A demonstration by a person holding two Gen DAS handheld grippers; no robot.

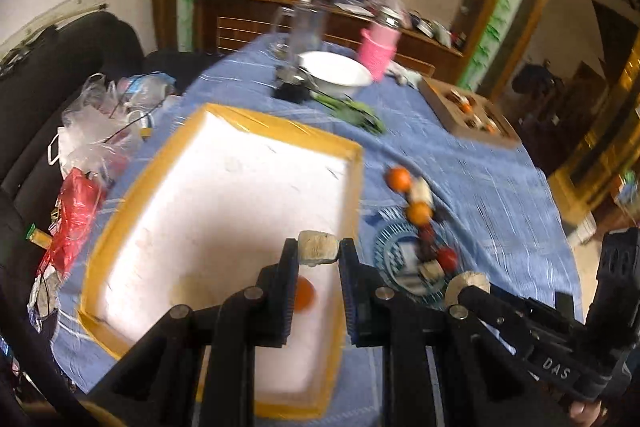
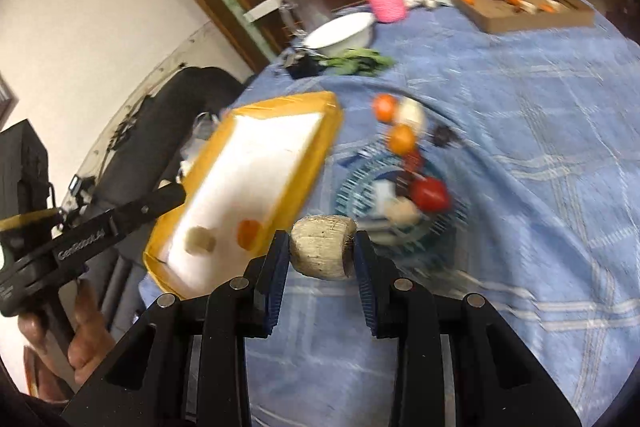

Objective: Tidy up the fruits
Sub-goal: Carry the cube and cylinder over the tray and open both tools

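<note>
Both pictures are smeared with blur and bent round at the dark corners, the white tray glows so bright its inside washes out, and the back of the room is dim and hard to see.

Between the left gripper's jaws sits a pale chunk, with the foam tray below and ahead. Right of those jaws lies the slotted plate bearing fruits. Between the right gripper's jaws sits a rounded chunk; the plate lies just beyond.
</note>
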